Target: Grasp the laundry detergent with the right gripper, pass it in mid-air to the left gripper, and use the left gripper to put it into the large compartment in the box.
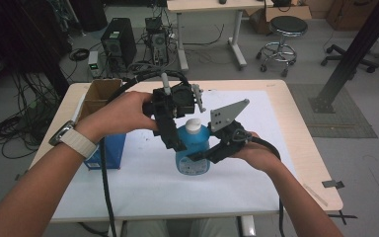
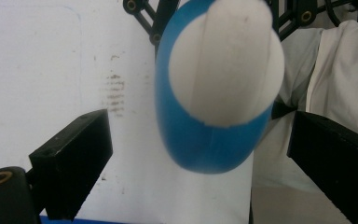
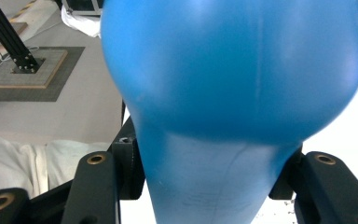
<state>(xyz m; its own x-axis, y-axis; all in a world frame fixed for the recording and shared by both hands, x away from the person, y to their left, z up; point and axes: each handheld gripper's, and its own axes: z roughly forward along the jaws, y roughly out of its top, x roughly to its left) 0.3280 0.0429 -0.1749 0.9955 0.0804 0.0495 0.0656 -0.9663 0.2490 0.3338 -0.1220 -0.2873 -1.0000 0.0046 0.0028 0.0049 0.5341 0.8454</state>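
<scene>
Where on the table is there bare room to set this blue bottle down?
Bare white mat right of the blue bottle, out to the table's right edge, and the front strip. Crowded left: cardboard box and blue box.

Smooth plastic, matt paper, pale wood

The blue bottle (image 1: 193, 155) looks like smooth plastic with a soft sheen — its white cap (image 2: 226, 60) is duller, faintly scuffed. The right gripper (image 1: 208, 153) and left gripper (image 2: 200, 161) have matt black jaws, seemingly hard plastic, with brass-coloured fittings. A white sheet (image 1: 143, 177), matt and speckled with grey smudges, covers the pale wood-look table (image 1: 303, 143) — beside it stands a brown cardboard box (image 1: 96, 96).
</scene>
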